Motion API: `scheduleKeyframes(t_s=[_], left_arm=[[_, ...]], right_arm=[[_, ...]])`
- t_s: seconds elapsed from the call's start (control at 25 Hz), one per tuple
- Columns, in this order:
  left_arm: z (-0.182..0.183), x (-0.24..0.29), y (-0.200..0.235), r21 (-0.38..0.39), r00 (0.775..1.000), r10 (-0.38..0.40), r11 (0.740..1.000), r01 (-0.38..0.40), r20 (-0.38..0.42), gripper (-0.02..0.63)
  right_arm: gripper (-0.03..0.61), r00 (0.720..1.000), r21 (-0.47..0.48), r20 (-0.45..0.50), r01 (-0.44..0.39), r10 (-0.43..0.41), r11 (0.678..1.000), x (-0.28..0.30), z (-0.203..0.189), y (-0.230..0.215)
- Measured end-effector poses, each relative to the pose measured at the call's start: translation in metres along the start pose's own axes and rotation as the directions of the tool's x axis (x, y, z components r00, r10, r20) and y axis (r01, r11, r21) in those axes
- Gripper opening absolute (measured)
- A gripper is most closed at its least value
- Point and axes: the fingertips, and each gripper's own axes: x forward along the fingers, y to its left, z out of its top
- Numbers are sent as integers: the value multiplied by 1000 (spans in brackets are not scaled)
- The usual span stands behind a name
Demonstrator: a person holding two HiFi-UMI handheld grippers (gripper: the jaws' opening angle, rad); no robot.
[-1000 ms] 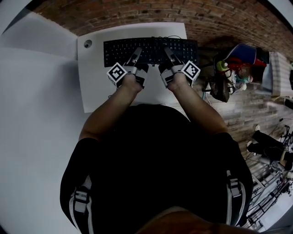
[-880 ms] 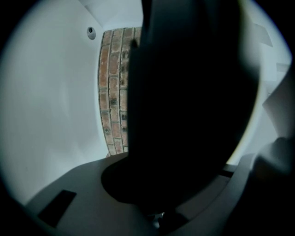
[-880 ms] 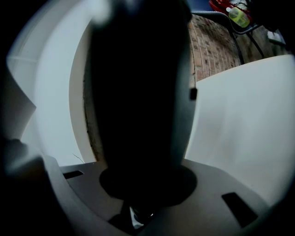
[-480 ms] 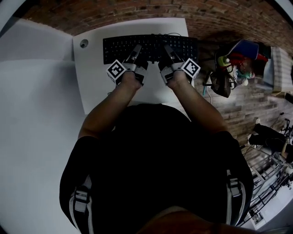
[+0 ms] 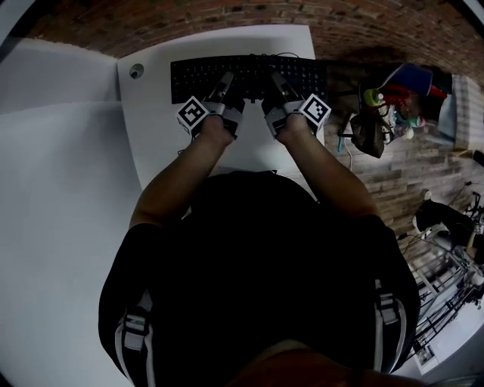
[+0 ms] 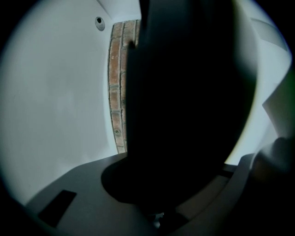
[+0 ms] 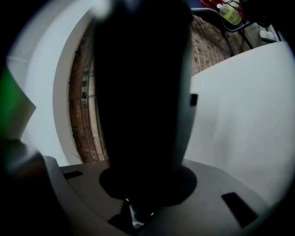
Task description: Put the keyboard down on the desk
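Observation:
A black keyboard (image 5: 249, 74) lies lengthwise over the far part of the white desk (image 5: 155, 128). From the near side, my left gripper (image 5: 226, 82) is shut on its left half and my right gripper (image 5: 277, 80) is shut on its right half. In the left gripper view the keyboard (image 6: 184, 92) is a dark mass filling the space between the jaws. It looks the same in the right gripper view, where the keyboard (image 7: 138, 83) blocks the middle. Whether the keyboard touches the desk I cannot tell.
A round cable hole (image 5: 136, 71) sits in the desk's far left corner. Brick-pattern floor (image 5: 363, 23) lies beyond the desk. To the right are a dark bag (image 5: 367, 136), a green bottle (image 5: 370, 97) and coloured clutter. A white wall panel (image 5: 53, 189) runs along the left.
Both grippers and the keyboard have shifted a little farther from me, toward the desk's far edge, and appear lower. Both grips are unchanged.

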Motion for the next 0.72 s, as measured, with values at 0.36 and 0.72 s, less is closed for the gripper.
scheduleKeyframes(t_s=[0.36,0.72], left_arm=[[-6,-11,12,-10,1000,30,1000,-30,-5,83],[-9,-19,26,-24,998,70,997,-70,-2,81]], right_arm=[[115,1000,18,-1,17,-17,1000,-11,-7,-9],[115,998,27,-5,67,-66,997,-18,-11,-27]])
